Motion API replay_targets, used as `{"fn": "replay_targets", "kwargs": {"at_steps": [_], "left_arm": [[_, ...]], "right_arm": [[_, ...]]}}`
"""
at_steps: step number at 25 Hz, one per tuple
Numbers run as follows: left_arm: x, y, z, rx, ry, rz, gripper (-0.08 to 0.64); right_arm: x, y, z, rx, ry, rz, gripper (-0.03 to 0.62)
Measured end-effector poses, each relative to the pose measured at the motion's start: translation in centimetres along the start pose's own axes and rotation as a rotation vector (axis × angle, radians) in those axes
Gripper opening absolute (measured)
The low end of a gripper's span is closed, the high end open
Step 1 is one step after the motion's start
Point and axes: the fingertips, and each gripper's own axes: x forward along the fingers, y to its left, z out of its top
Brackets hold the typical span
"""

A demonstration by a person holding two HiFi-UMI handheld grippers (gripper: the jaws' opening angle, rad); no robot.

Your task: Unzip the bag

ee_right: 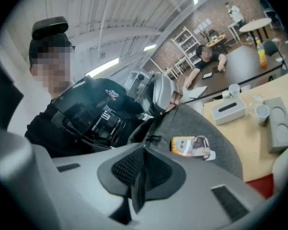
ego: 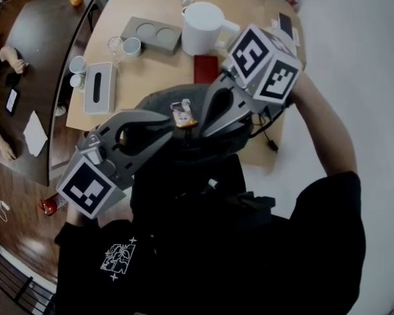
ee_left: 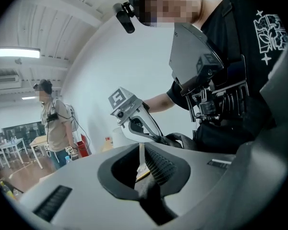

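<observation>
A dark grey bag stands at the wooden table's near edge, against my body. An orange and white tag lies on its top. My left gripper reaches in from the lower left, and in its own view the left gripper is shut on a fold of the bag's dark fabric. My right gripper comes down from the upper right. In its own view the right gripper is shut, with the small black zipper pull at its tips. The tag sits just right of the zip line.
On the table behind the bag stand a white pitcher, a grey cup tray, a grey tissue box, cups and a red booklet. A person sits at the dark table at left.
</observation>
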Motion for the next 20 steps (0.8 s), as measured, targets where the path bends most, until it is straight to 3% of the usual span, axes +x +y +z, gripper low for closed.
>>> {"fn": "replay_targets", "kwargs": {"at_steps": [5, 8, 12, 14, 16, 20], "left_arm": [[1.4, -0.8, 0.2, 0.043, 0.051, -0.119, 0.041], [1.6, -0.3, 0.7, 0.046, 0.041, -0.205, 0.041], [1.9, -0.2, 0.8, -0.043, 0.069, -0.329, 0.043], [2.2, -0.7, 0.8, -0.041, 0.109, -0.396, 0.100], [2.6, -1.0, 0.6, -0.058, 0.133, -0.458, 0.100], [2.6, -1.5, 0.1, -0.205, 0.202, -0.690, 0.100]], "right_arm": [[-0.8, 0.7, -0.1, -0.077, -0.074, -0.108, 0.009], [-0.8, 0.7, -0.2, -0.084, -0.081, -0.122, 0.008], [-0.8, 0.5, -0.3, -0.085, -0.082, -0.115, 0.008], [-0.8, 0.5, -0.2, -0.085, -0.082, -0.112, 0.008], [-0.8, 0.6, -0.1, -0.083, -0.081, -0.104, 0.008], [-0.5, 0.7, -0.1, -0.084, -0.073, -0.089, 0.008]]}}
